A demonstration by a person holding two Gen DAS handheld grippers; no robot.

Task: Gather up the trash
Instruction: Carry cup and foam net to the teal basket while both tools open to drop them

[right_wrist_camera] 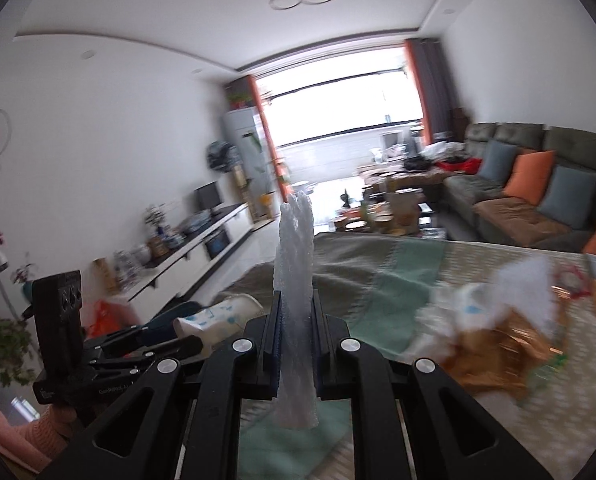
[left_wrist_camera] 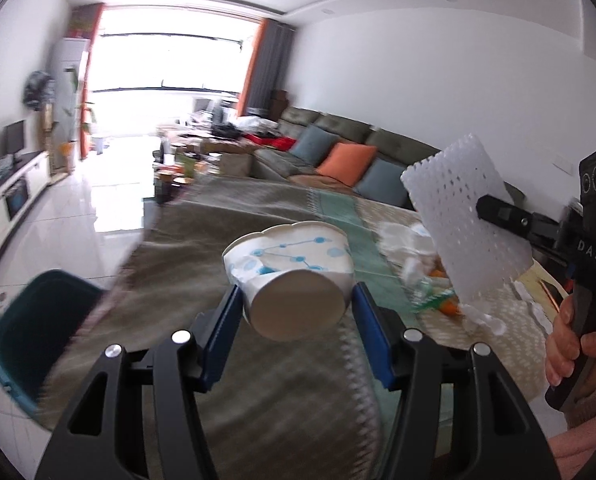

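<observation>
My left gripper (left_wrist_camera: 296,306) is shut on a crushed white paper cup (left_wrist_camera: 290,272) with blue dots, held above the table, bottom toward the camera. The cup also shows in the right wrist view (right_wrist_camera: 218,318). My right gripper (right_wrist_camera: 296,320) is shut on a white foam fruit net (right_wrist_camera: 296,280), held upright on edge; in the left wrist view the net (left_wrist_camera: 462,216) hangs flat at the right, pinched by the right gripper (left_wrist_camera: 486,208). A dark teal trash bin (left_wrist_camera: 30,336) stands on the floor at the table's left edge. More trash (left_wrist_camera: 422,268) lies on the table.
The table has a grey-green cloth (left_wrist_camera: 226,240). Crumpled tissues, wrappers and brown paper (right_wrist_camera: 494,336) lie on its right part. A sofa with cushions (left_wrist_camera: 346,160) stands behind. A TV cabinet (right_wrist_camera: 202,248) runs along the left wall.
</observation>
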